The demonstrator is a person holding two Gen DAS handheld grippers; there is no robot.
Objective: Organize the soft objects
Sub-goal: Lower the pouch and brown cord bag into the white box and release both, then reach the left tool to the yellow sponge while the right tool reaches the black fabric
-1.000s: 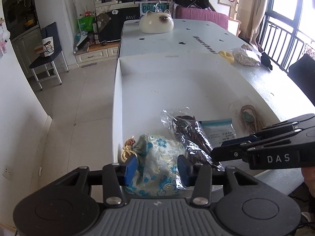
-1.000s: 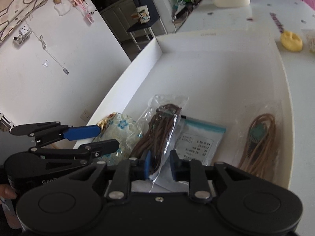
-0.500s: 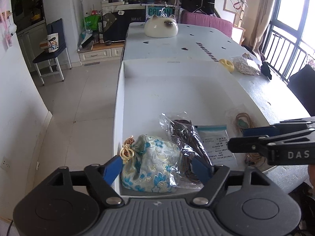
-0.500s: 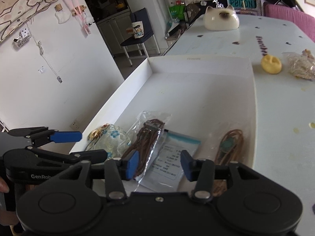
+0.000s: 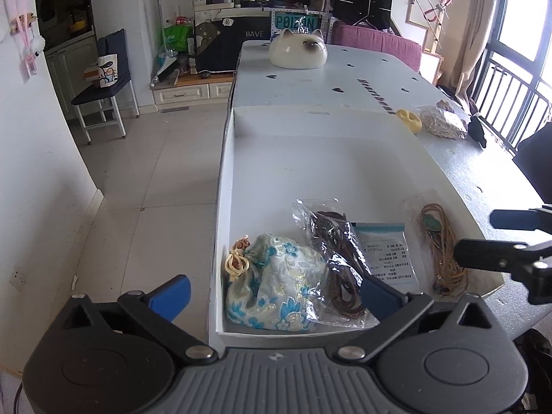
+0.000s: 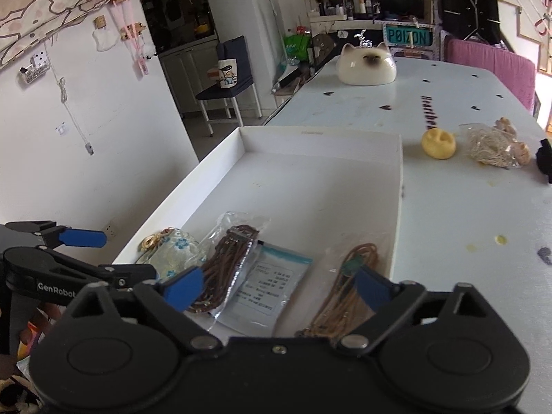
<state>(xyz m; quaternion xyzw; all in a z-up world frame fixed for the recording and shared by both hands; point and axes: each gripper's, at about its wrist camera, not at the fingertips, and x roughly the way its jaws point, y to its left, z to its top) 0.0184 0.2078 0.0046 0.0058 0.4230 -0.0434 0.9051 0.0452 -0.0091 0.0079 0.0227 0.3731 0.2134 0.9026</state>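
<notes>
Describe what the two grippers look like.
Both are black plastic with two round discs at the base, silver screws and angled arms ending in blue pads. The left gripper has a ribbed grey centre plate and white "GenRobot" lettering on its side. The right gripper is all black in the middle.

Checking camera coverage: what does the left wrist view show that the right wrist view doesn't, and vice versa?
Left wrist only: the balcony railing and bright window.

Right wrist only: the patterned cloth and the trinkets hanging on the white wall, plus yellowish stains on the table.

Both: white tray holding the floral pouch, bagged brown cords, printed zip bag and tan cord bundle; cat-head ornament; yellow toy.
</notes>
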